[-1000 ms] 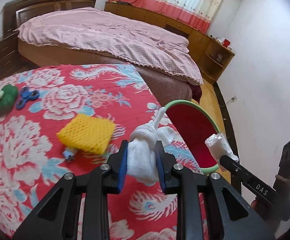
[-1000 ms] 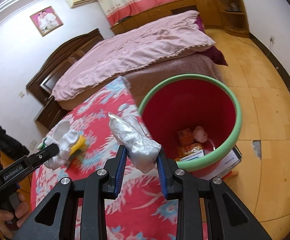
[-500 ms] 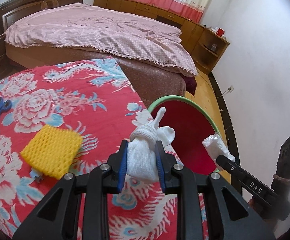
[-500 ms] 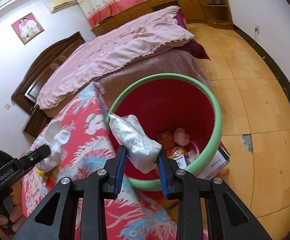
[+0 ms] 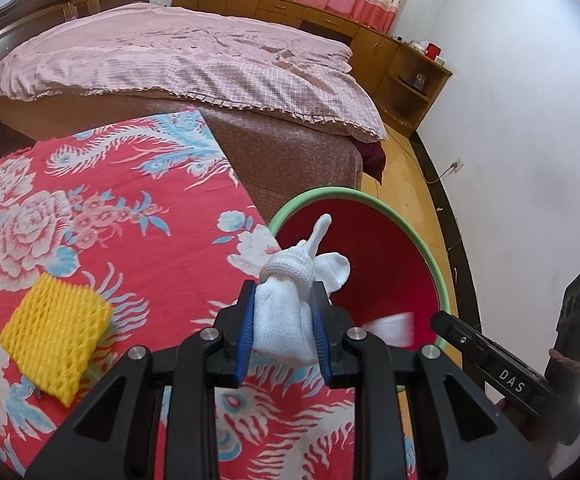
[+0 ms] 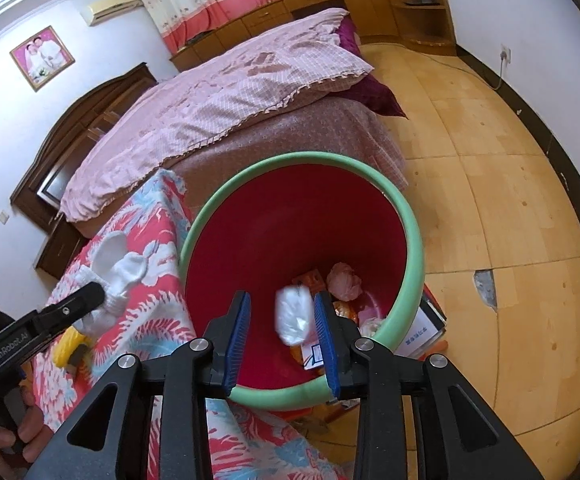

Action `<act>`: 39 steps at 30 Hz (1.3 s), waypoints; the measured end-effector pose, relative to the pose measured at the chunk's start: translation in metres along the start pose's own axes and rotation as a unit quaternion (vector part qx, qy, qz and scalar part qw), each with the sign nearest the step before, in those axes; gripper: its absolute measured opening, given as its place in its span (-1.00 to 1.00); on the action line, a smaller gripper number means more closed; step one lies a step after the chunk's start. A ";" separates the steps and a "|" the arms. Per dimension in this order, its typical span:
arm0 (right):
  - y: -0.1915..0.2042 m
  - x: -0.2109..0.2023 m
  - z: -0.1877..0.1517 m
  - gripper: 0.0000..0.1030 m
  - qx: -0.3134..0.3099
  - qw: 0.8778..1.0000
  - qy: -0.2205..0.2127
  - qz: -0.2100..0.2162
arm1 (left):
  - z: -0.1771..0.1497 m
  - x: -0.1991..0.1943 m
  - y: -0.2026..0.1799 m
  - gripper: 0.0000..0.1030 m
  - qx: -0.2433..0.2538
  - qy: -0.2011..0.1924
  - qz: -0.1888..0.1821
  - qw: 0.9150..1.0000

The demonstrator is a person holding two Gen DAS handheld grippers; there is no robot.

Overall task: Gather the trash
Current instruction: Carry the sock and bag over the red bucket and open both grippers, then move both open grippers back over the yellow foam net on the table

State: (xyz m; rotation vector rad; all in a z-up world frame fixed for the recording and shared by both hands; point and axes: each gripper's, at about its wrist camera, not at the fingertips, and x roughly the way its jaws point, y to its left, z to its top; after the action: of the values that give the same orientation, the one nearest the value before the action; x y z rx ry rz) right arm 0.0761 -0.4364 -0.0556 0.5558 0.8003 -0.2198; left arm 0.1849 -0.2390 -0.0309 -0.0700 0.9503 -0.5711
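My left gripper [image 5: 282,332] is shut on a white knotted cloth bundle [image 5: 286,316], held above the table edge next to the red bin with a green rim [image 5: 421,252]. My right gripper [image 6: 282,336] is open over the bin [image 6: 409,216]. A crumpled clear plastic wrapper [image 6: 294,314] is blurred between its fingers, falling into the bin; it also shows as a blur in the left wrist view [image 5: 389,326]. Several pieces of trash [image 6: 343,280] lie at the bin's bottom. A yellow foam net [image 5: 54,332] lies on the red floral tablecloth [image 5: 130,208].
A bed with a pink cover [image 5: 186,56] stands behind the table. Wooden cabinets [image 5: 405,72] line the far wall. Wooden floor [image 6: 509,208] lies right of the bin. A box [image 6: 425,328] sits under the bin's side.
My right gripper moved over the bin and opened, letting go of the plastic wrapper, which now drops. My left gripper moved right toward the bin with the cloth bundle.
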 end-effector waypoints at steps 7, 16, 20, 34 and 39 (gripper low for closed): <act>-0.006 -0.003 0.004 -0.30 0.007 1.000 -0.007 -0.003 | 0.003 0.012 -0.011 -0.50 0.018 0.006 0.002 1.000; -0.015 -0.009 0.004 -0.27 0.020 1.000 -0.013 -0.008 | 0.007 0.030 -0.022 -0.46 0.036 0.018 0.008 0.999; -0.017 -0.009 0.003 -0.27 0.023 1.000 -0.013 -0.010 | 0.007 0.029 -0.027 -0.21 0.043 0.017 0.001 0.999; -0.013 -0.017 -0.001 -0.14 0.023 1.000 -0.018 -0.007 | 0.002 0.006 -0.027 -0.10 0.037 0.003 0.003 0.999; -0.005 -0.024 -0.004 -0.10 0.017 1.000 -0.022 -0.003 | -0.002 -0.011 -0.021 -0.10 0.029 -0.007 0.004 1.000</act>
State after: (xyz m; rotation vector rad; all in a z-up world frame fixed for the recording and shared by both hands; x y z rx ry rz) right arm 0.0549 -0.4386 -0.0421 0.5794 0.7574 -0.2502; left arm 0.1694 -0.2513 -0.0173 -0.0169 0.9198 -0.5898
